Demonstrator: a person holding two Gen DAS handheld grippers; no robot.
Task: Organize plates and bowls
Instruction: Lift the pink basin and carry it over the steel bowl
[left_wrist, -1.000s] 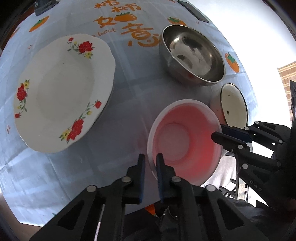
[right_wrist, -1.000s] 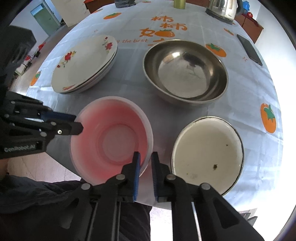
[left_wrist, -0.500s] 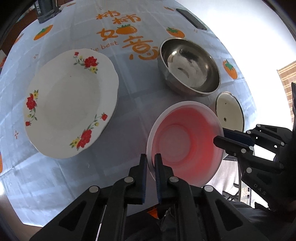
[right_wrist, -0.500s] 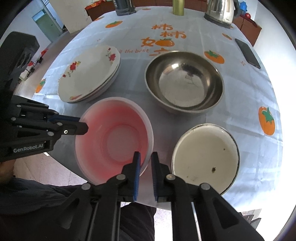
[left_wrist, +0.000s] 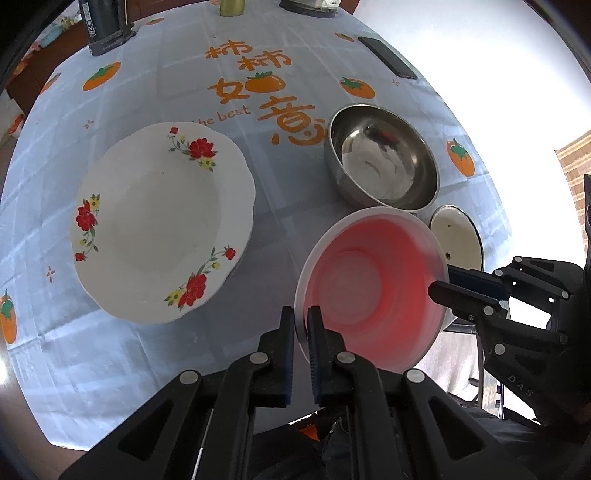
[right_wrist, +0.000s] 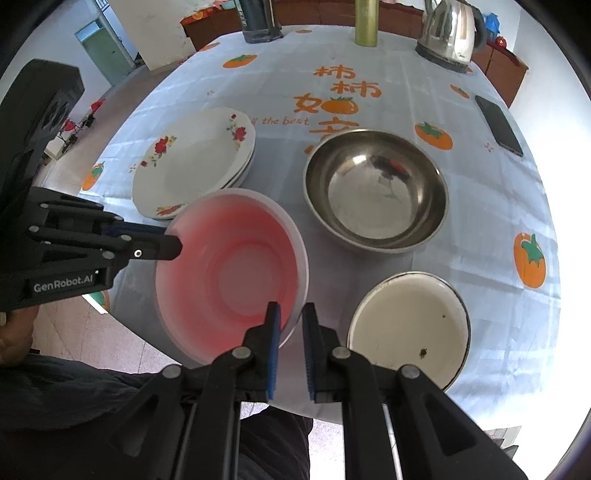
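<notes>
A pink plastic bowl (left_wrist: 373, 288) (right_wrist: 229, 269) is held in the air above the table's near edge. My left gripper (left_wrist: 301, 314) is shut on its left rim, and my right gripper (right_wrist: 291, 314) is shut on its right rim. Each gripper shows in the other's view, the right one (left_wrist: 443, 282) and the left one (right_wrist: 173, 242). A steel bowl (left_wrist: 384, 166) (right_wrist: 376, 188) stands beyond it. A stack of white flowered plates (left_wrist: 162, 221) (right_wrist: 195, 158) lies to the left. A white enamel plate (left_wrist: 458, 236) (right_wrist: 406, 325) lies to the right.
The round table (right_wrist: 369, 59) has a blue cloth with orange persimmon prints. A phone (right_wrist: 498, 125) lies at the far right. A kettle (right_wrist: 448, 29), a green bottle (right_wrist: 365, 22) and a dark container (right_wrist: 258, 18) stand at the back edge.
Both grippers have lifted the pink bowl higher and pulled back from the table. The table and dishes look smaller and farther away than before.
</notes>
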